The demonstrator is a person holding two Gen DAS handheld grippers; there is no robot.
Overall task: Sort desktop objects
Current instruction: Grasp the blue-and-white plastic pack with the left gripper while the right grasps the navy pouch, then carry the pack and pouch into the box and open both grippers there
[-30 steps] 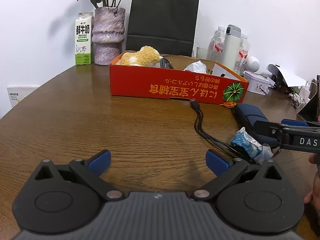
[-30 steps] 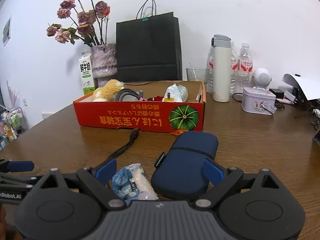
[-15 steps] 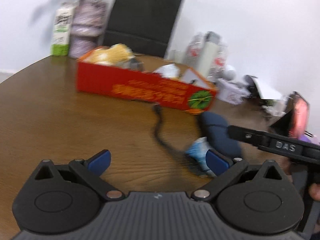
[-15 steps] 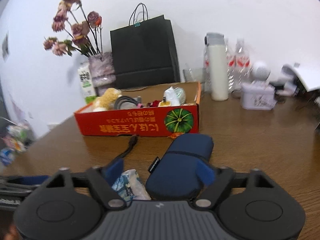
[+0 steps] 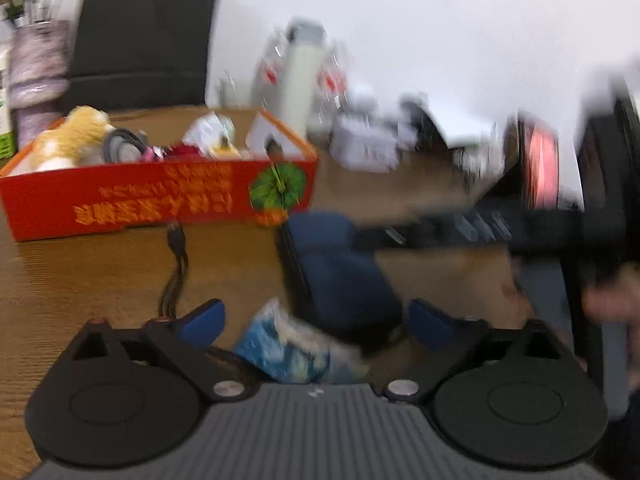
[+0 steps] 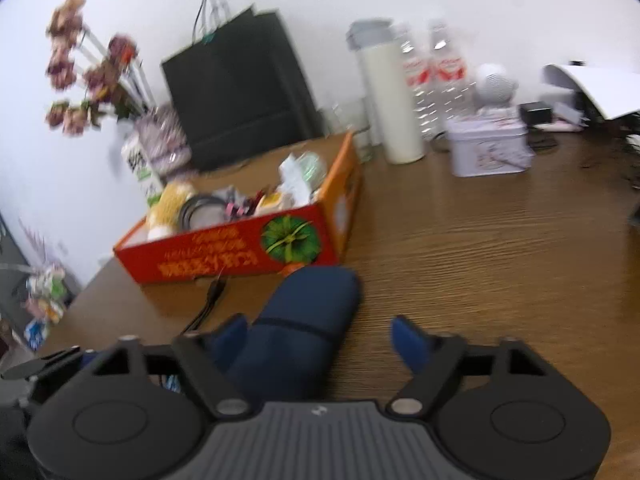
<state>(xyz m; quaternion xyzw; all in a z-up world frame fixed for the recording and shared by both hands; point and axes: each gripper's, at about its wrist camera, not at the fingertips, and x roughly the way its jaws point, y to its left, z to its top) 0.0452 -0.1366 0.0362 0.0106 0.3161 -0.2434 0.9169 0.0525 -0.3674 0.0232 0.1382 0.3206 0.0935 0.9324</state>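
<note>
A blue-and-white packet (image 5: 288,352) lies on the wooden table between the fingers of my left gripper (image 5: 316,322), whose jaws are closing; the pads stand clear of it. Just behind it lies a navy pouch (image 5: 340,280). In the right wrist view the same navy pouch (image 6: 304,320) sits between the fingers of my right gripper (image 6: 320,338), close to the left finger and apart from the right one, as those jaws open. The red cardboard box (image 5: 160,200) (image 6: 240,260) holds several items. A black cable (image 5: 176,260) (image 6: 208,304) runs from the box toward me.
At the back stand a black paper bag (image 6: 240,92), a vase of flowers (image 6: 160,136), a milk carton (image 6: 142,172), a white thermos (image 6: 392,104), water bottles (image 6: 444,76) and a tin box (image 6: 488,144). Bare wood (image 6: 500,260) lies right of the pouch.
The left gripper swung right until the packet came between its fingers, and its jaws narrowed. The right gripper moved and rolled over the pouch, its jaws narrowing, then widening.
</note>
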